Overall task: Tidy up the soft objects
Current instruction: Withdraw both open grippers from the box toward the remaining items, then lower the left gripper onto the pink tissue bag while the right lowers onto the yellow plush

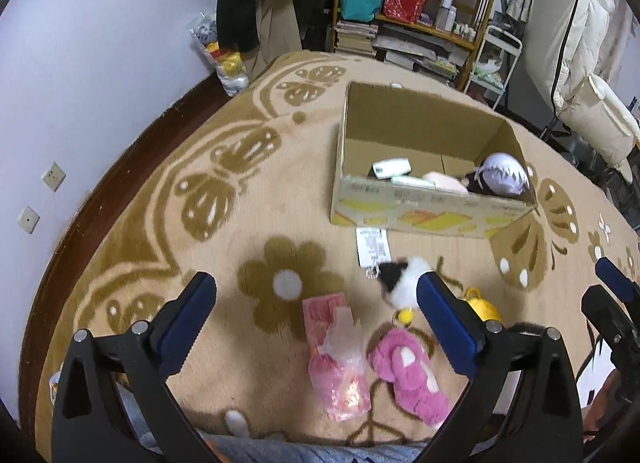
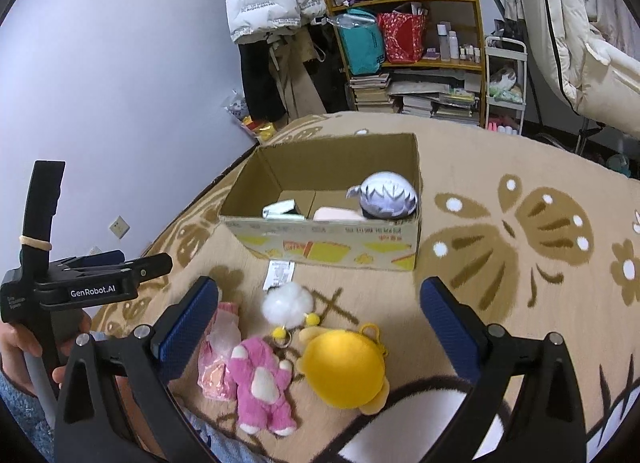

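Left tongs [image 1: 316, 303] spread and empty, right tongs [image 2: 320, 307] spread and empty, pink plush [image 2: 262, 383] and yellow plush [image 2: 344, 367] on blanket [image 2: 500, 303], box [image 2: 328, 247] beyond

From where I steer, the cardboard box [image 2: 320, 251] stands open-topped on the blanket [image 2: 500, 303], its left half nearly bare inside while a pale-haired doll [image 2: 386, 195] and a pink cushion [image 2: 340, 215] fill its right corner. Between my jaws and the box's near wall lie a white pompom [image 2: 288, 305], a pink plush [image 2: 262, 383], a yellow plush [image 2: 344, 369] and a pink wrapped packet [image 2: 218, 359], close together. I see clear blanket toward the right edge and along the left edge by the wall.
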